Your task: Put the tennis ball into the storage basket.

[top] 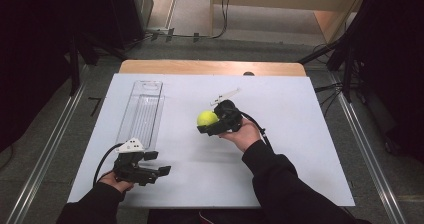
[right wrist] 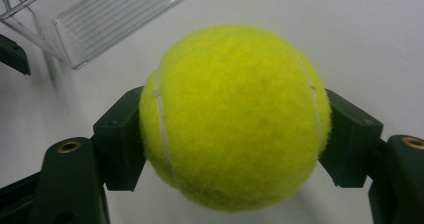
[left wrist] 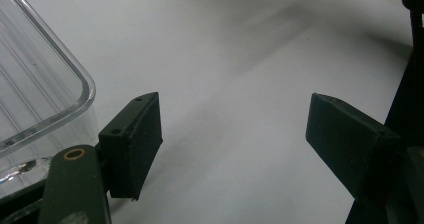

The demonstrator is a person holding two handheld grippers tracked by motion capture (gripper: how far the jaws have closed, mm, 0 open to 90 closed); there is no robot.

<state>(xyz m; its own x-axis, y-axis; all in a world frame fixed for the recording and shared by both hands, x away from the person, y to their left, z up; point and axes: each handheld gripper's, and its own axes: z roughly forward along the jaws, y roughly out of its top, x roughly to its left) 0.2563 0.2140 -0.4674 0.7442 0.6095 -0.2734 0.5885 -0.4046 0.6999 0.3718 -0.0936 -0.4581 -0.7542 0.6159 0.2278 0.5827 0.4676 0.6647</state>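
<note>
We are looking at a yellow-green tennis ball (right wrist: 235, 116), which is sitting squeezed between the two black jaws of the right tool (top: 209, 124), one pad pressing on each side of it, so that tool is clamped on the ball. In the high view the ball (top: 207, 118) is hanging above the white tabletop (top: 280, 134), near its middle, and a faint shadow is lying on the surface below and in front of it. The right hand (top: 242, 134) is gripping the tool from behind, with a black sleeve (top: 280, 184) and a cable running back toward the near edge. Just left of the ball, a long clear plastic tray (top: 142, 109) is lying flat on the tabletop, its length running away from us; in the right tool's own view the tray (right wrist: 100, 14) is showing at the upper left, well apart from the ball. Nearer to us and further left, the left tool (top: 157, 163) is resting low by the near end of that tray, held by the left hand (top: 116, 183). Its jaws are standing wide apart with nothing between them, and in its own view the rounded corner of the tray (left wrist: 45, 84) is lying just beside the left-hand jaw.
</note>
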